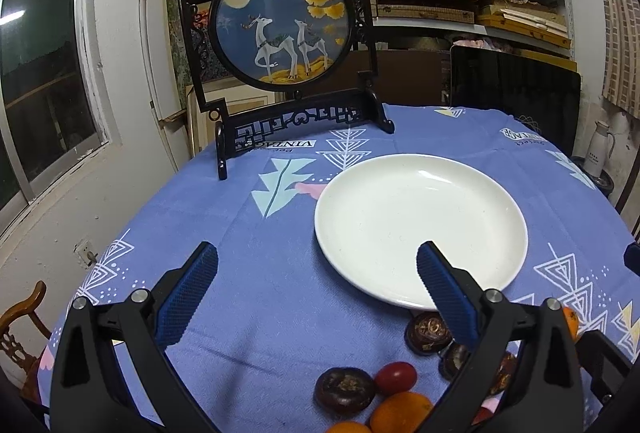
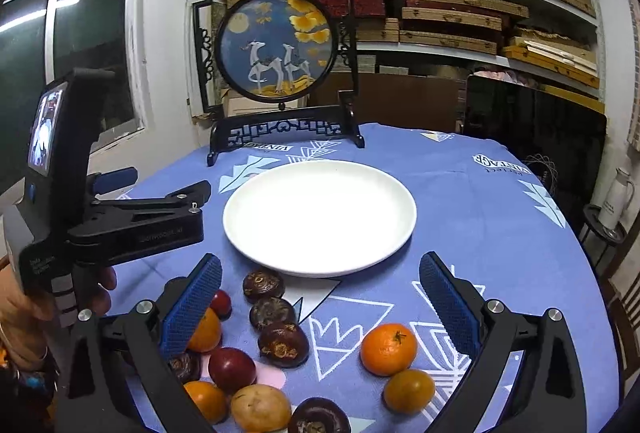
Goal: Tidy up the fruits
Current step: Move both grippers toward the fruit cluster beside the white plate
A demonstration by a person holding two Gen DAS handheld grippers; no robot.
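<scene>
An empty white plate (image 1: 420,225) (image 2: 320,217) sits mid-table on the blue cloth. Loose fruit lies in front of it: dark brown round fruits (image 2: 283,344) (image 1: 344,389), red ones (image 2: 232,369) (image 1: 396,377), oranges (image 2: 388,349) (image 1: 400,413) and a yellow-brown one (image 2: 260,408). My left gripper (image 1: 316,269) hovers open over the cloth, left of the plate's near rim, with nothing between its fingers. My right gripper (image 2: 320,277) is open above the fruit, also holding nothing. In the right wrist view the left gripper (image 2: 156,209) shows at the left, held by a hand.
A dark wooden stand with a round deer picture (image 1: 284,25) (image 2: 276,49) stands at the table's far edge. Shelves of boxes (image 2: 460,1) fill the back wall. A window (image 1: 40,81) is at left, a chair (image 1: 16,329) by the table's left edge, a white jug (image 2: 616,201) at right.
</scene>
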